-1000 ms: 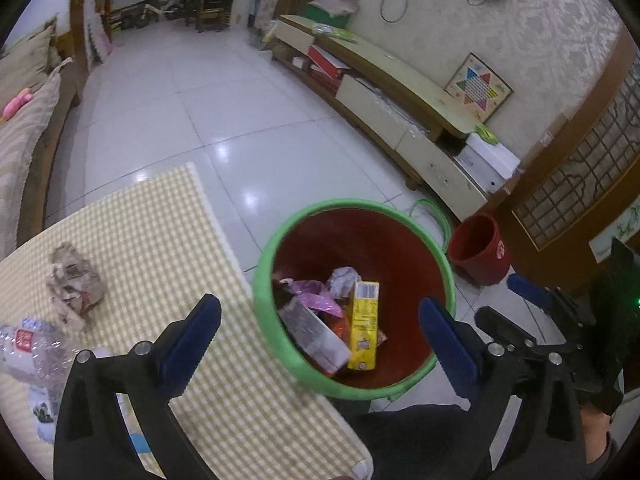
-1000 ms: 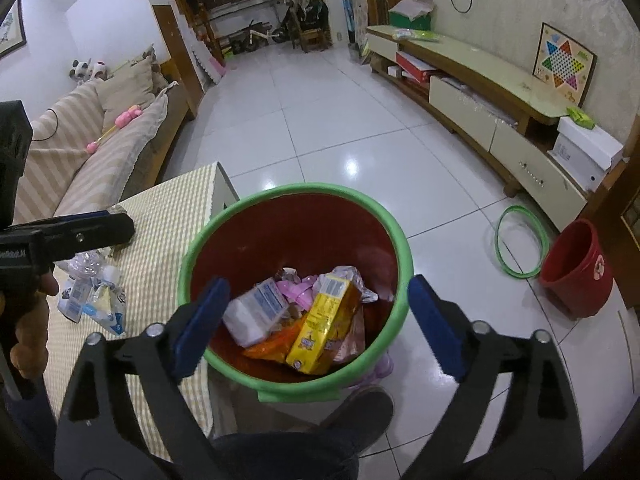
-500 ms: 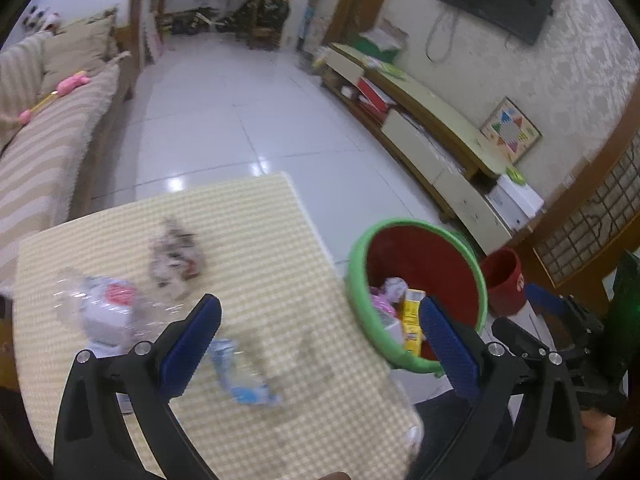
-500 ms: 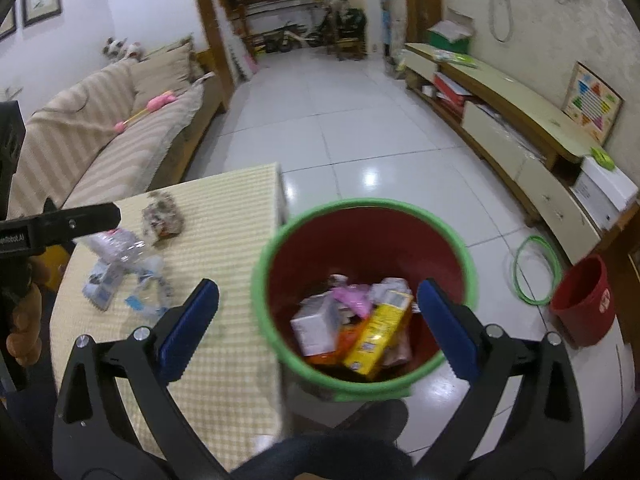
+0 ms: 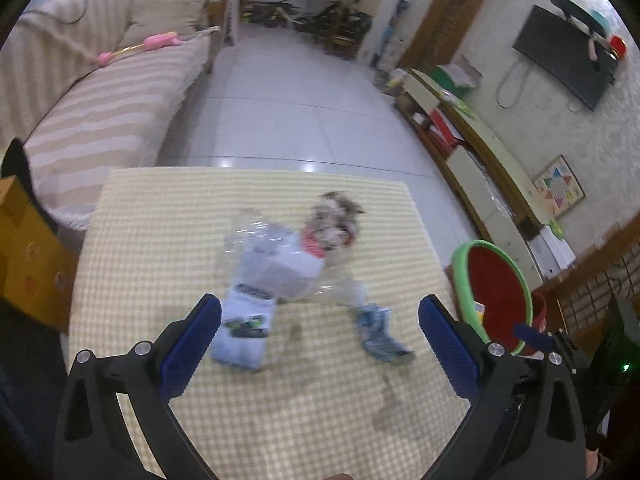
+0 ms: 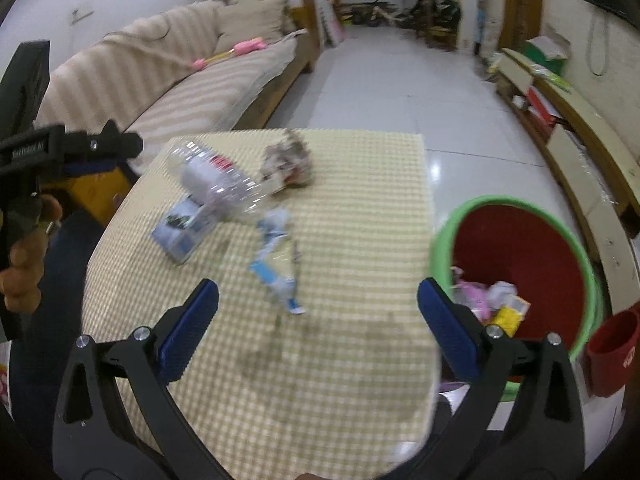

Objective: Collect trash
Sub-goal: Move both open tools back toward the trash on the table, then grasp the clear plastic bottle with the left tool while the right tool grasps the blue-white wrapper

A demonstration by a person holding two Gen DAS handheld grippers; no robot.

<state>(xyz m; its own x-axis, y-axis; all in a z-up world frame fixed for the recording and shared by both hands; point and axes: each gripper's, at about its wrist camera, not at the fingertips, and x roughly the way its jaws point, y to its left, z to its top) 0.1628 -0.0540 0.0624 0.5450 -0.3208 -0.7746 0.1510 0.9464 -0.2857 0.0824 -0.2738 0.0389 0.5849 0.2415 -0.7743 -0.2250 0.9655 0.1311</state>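
Note:
Trash lies on a yellow checked table: a clear crushed plastic bottle, a crumpled paper wad, a flat white and blue packet and a blue wrapper. The red bin with a green rim stands off the table's right edge and holds cartons and wrappers. My left gripper hangs open over the table, just short of the packet. My right gripper is open too, empty, near the blue wrapper.
A striped sofa runs along the left behind the table. A long low TV cabinet lines the right wall. A small red bucket sits right of the bin. A hand holding the left gripper's body shows at the left of the right wrist view.
Both grippers swung left from above the bin to above the table. The bin slid to the right edge of both views and the trash pile came to the centre.

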